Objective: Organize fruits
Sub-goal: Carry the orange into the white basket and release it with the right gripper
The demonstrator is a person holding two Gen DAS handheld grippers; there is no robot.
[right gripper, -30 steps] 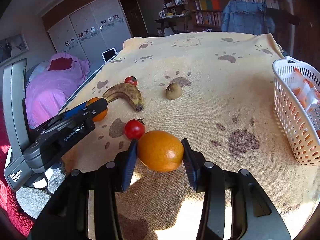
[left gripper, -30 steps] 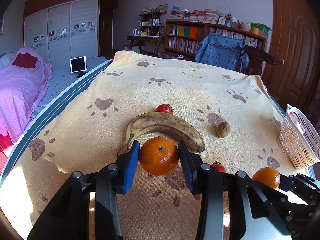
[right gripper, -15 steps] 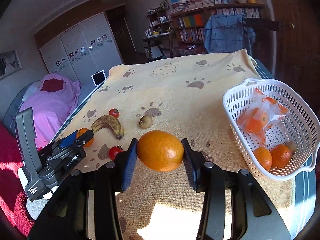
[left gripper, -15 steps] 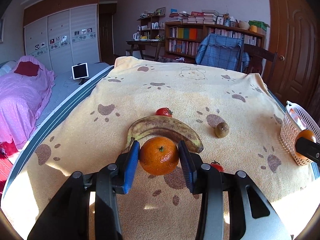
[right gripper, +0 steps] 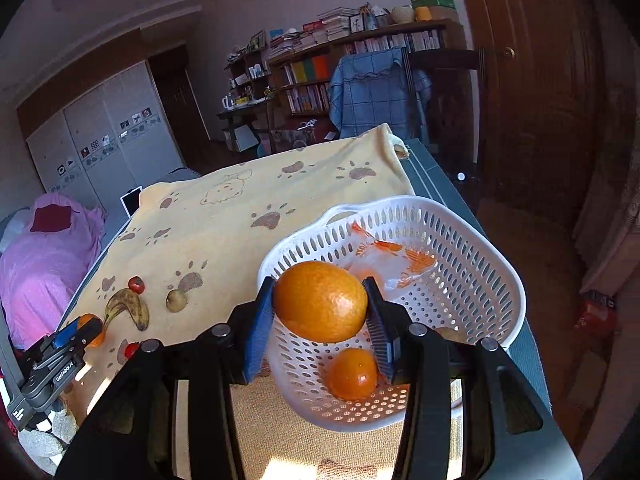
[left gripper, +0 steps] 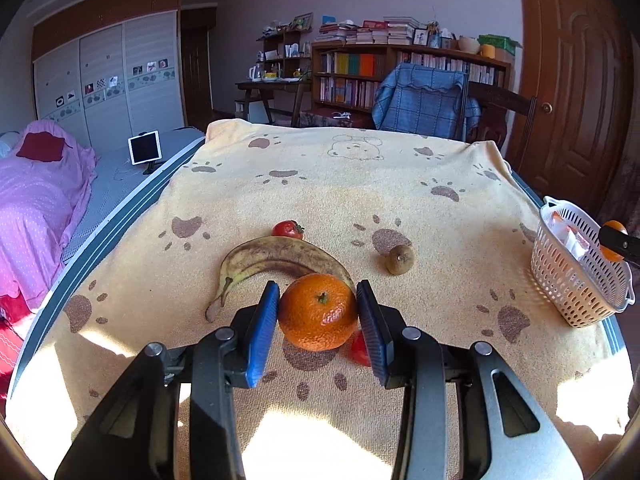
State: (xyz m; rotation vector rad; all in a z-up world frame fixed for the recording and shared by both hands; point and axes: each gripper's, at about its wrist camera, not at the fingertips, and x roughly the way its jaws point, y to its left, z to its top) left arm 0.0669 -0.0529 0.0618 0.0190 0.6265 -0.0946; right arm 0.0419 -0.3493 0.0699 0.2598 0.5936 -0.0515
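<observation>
Left claw (left gripper: 318,312) clamps a dimpled round tangerine (left gripper: 318,311) above the desk's terry cloth (left gripper: 360,192), spotted curved banana (left gripper: 276,258) just beyond. Right claw (right gripper: 320,308) grips a smooth orange (right gripper: 320,306) over the perforated plastic basket (right gripper: 480,280) at the desk's right edge.

Table's paw-print cloth (left gripper: 360,184) bears banana (left gripper: 276,258), kiwi (left gripper: 399,259), tomatoes (left gripper: 288,229), basket (left gripper: 576,280).

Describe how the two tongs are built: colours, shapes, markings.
Both tongs look alike: black angular arms with silver round bolts at the joints, grey side plates with cut-outs, and two flat blue ribbed pads. Seen from the right wrist, the left tongs carry small white lettering on the black body. No cables or sleeves show.
</observation>
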